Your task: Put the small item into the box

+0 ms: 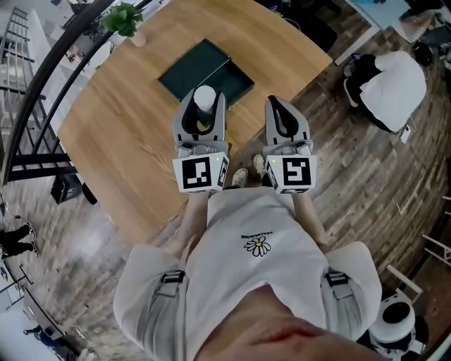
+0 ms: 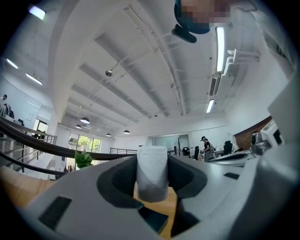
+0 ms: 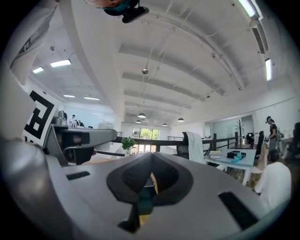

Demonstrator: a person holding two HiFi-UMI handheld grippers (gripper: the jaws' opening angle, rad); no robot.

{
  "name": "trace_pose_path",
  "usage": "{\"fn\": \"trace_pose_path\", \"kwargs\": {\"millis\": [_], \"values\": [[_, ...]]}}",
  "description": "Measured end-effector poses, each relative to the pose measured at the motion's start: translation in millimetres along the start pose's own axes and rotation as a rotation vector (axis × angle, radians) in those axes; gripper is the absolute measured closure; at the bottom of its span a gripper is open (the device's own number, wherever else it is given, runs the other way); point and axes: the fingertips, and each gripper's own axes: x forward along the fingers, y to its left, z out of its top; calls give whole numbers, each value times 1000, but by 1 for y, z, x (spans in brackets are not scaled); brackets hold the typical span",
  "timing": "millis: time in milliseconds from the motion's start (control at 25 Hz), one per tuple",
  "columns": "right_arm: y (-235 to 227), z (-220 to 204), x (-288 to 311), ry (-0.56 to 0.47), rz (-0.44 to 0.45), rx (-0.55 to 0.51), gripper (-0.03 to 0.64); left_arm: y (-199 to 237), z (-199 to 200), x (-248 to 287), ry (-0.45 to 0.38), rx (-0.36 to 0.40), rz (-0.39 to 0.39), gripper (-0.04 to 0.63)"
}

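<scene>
A small white cylinder stands upright between the jaws of my left gripper, which is shut on it and held over the near part of the round wooden table. The left gripper view shows the same white cylinder clamped between the grey jaws of the left gripper. Just beyond it lies a flat dark green box, open on top. My right gripper hangs beside the left one at the table's near edge, jaws together and empty. In its own view the right gripper shows only a narrow slit.
A small potted plant stands at the table's far left edge. A black railing curves along the left. To the right, a person in white sits on the wooden floor side. My own legs and shoes are below the table edge.
</scene>
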Motion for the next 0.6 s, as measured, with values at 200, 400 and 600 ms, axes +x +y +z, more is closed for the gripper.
{"fn": "trace_pose_path", "kwargs": {"millis": [200,400,600], "values": [[-9,16,8,-45,42,-35,614,1,5,8,-5,28,48,403],[-19,8,13,-30,40,-25,614,5,6,15,-10,10,90,403],[-29,-4,20,0,30,-3,614,7,2,27,-7,18,98,403]]}}
